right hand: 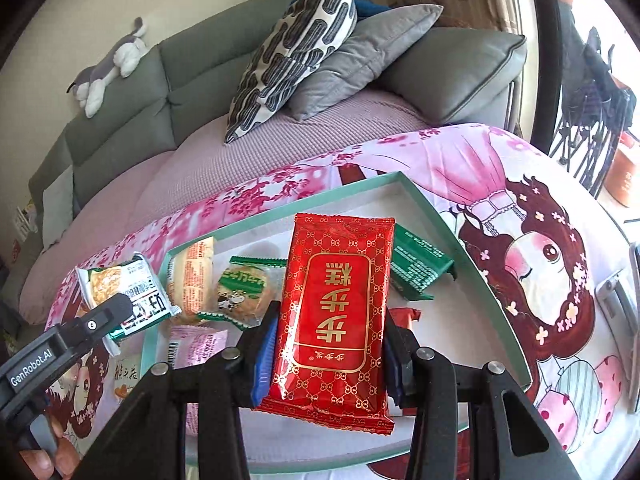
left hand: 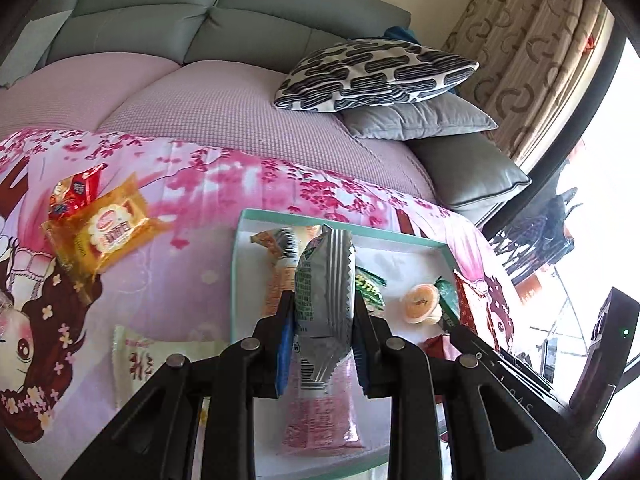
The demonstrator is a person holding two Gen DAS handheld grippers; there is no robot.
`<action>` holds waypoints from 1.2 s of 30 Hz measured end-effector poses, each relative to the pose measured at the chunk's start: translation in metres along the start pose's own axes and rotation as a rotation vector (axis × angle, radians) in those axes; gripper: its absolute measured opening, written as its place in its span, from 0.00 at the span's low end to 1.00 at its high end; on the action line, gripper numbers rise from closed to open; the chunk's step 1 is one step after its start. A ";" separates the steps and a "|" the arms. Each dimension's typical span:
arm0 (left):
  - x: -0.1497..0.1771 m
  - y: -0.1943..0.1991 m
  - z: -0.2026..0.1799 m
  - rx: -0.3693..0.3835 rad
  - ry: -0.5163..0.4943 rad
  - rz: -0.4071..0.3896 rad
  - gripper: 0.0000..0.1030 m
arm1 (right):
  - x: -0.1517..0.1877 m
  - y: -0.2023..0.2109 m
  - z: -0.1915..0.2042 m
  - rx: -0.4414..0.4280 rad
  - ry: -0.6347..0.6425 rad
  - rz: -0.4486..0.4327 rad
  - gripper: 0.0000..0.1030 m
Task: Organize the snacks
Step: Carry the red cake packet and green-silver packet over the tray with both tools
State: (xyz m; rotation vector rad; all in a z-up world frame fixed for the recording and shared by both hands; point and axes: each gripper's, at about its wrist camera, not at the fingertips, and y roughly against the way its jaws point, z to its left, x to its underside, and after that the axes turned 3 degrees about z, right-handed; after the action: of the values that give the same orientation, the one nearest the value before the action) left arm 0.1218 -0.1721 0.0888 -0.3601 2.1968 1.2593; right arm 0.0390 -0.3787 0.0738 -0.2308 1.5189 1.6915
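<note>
Your left claw [left hand: 322, 320] pinches the silver packet [left hand: 324, 300] edge-on and your right claw [right hand: 328, 344] pinches the red packet [right hand: 334, 312], so a careless release over the crowded teal tray [right hand: 460, 232] could drop either onto its rim.

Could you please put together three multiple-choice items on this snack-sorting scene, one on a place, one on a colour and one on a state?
1. Where does the orange jelly cup lie?
A. inside the teal-rimmed tray
B. on the sofa cushions
C. on the grey pillow

2. What colour is the packet in the right hand-held gripper?
A. green
B. red with gold print
C. plain white

3. What is the state of the left hand-held gripper?
A. open and empty
B. open above a packet
C. shut on a silver packet

Answers:
1 A, the cup sits on the tray's white floor beside a green packet.
2 B, the red packet between the pads bears a gold pattern.
3 C, both pads press the silver packet, which stands on edge between them.
</note>
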 end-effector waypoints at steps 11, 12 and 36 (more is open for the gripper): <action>0.000 -0.031 -0.036 0.029 -0.075 0.040 0.26 | 0.000 -0.007 -0.015 0.000 -0.022 0.016 0.45; 0.000 -0.034 -0.036 0.028 -0.078 0.047 0.26 | 0.000 -0.008 -0.015 0.001 -0.020 0.017 0.45; 0.009 -0.056 -0.037 -0.012 -0.067 0.121 0.42 | 0.005 -0.026 0.000 0.035 0.055 0.067 0.54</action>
State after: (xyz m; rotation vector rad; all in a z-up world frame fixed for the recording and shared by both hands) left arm 0.1297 -0.2323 0.0591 -0.1889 2.1827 1.3290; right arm 0.0533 -0.3785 0.0520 -0.2116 1.6111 1.7218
